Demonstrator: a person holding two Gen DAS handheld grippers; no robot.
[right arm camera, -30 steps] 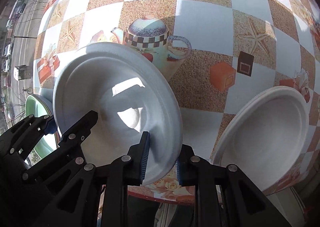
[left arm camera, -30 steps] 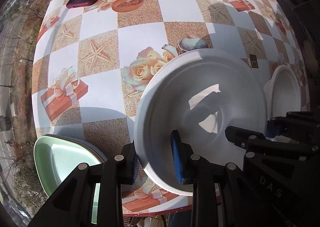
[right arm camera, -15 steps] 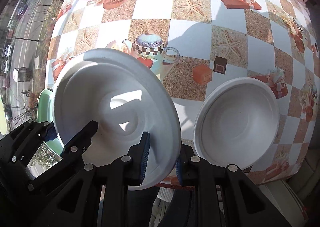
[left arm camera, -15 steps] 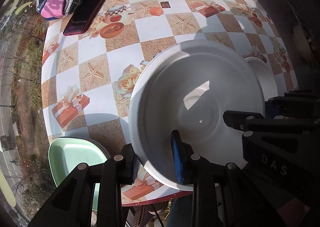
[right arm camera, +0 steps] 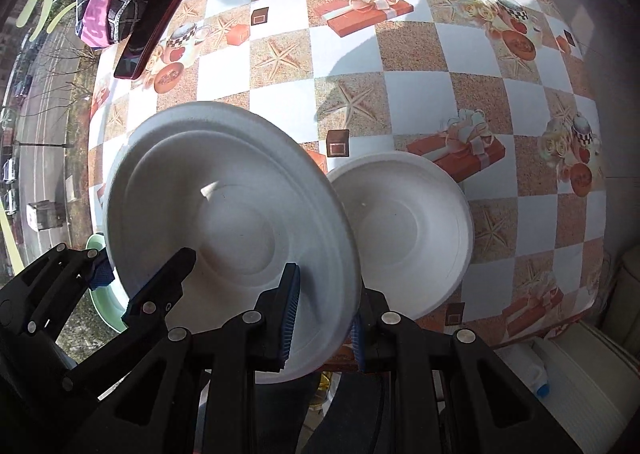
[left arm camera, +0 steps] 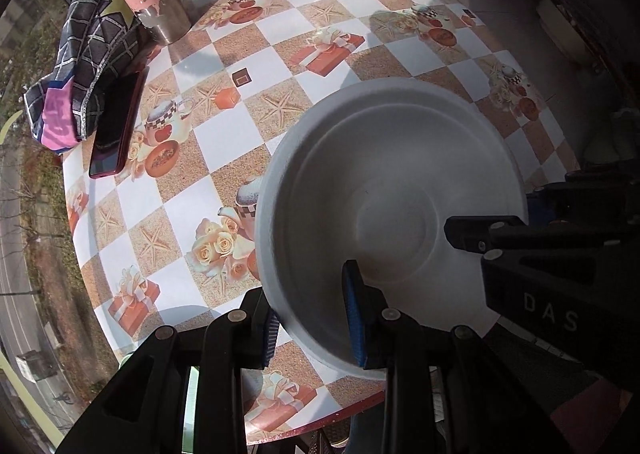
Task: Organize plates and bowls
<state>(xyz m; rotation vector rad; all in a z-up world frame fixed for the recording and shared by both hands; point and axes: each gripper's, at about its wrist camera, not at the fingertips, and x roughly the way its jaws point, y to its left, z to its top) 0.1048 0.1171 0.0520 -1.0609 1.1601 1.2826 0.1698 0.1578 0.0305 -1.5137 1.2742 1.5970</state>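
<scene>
Farther tablecloth point(left arm camera: 280, 53) now visible (checkered)

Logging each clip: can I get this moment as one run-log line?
left tongs: shut on white plate | right tongs: shut on same plate, opposite rim | plate: lifted, tilted | white bowl: on table | green plate: near edge

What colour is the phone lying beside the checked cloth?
The phone has a dark screen in a maroon-red case, lying beside the checked cloth. Left wrist view shows it best.
</scene>
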